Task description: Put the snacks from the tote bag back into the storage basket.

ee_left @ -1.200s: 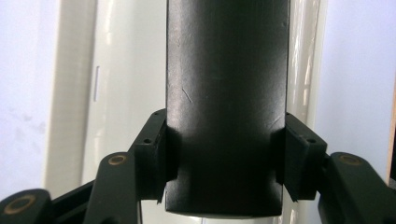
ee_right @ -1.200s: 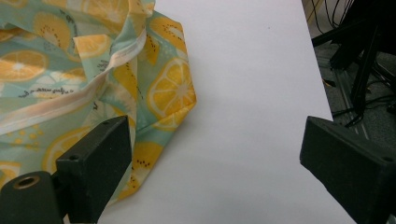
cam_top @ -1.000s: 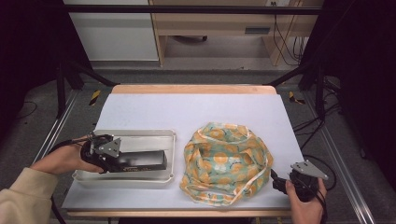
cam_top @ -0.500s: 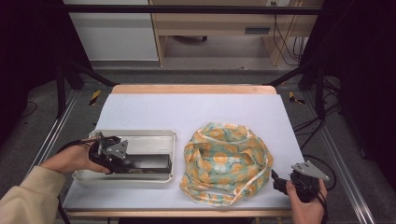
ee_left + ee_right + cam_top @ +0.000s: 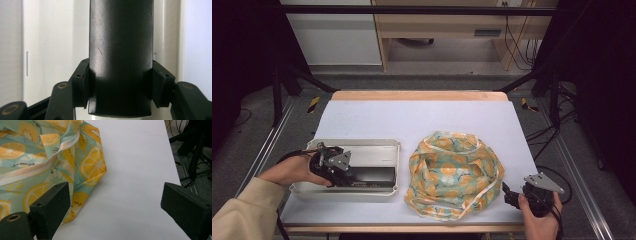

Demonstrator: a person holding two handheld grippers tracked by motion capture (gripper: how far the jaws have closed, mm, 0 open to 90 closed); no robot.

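- Near edge, right: right gripper [image 5: 507,192] held low off the table's [image 5: 422,120] corner, jaws wide apart, nothing between; pointing at bag [image 5: 454,172].
- Left: left gripper [image 5: 343,174] inside tray [image 5: 377,145], level, clamped on black box [image 5: 121,57].
- Box lying along tray's near wall.
- Fruit-print bag slumped beside tray, apart from it.
- Beyond: pale tabletop, wood edge, grey floor, cables.

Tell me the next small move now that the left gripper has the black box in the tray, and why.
Probably lift it straight up. The left gripper has both pads pressed on the black box, which still lies inside the white tray. The right gripper waits open beside the fruit-print bag.
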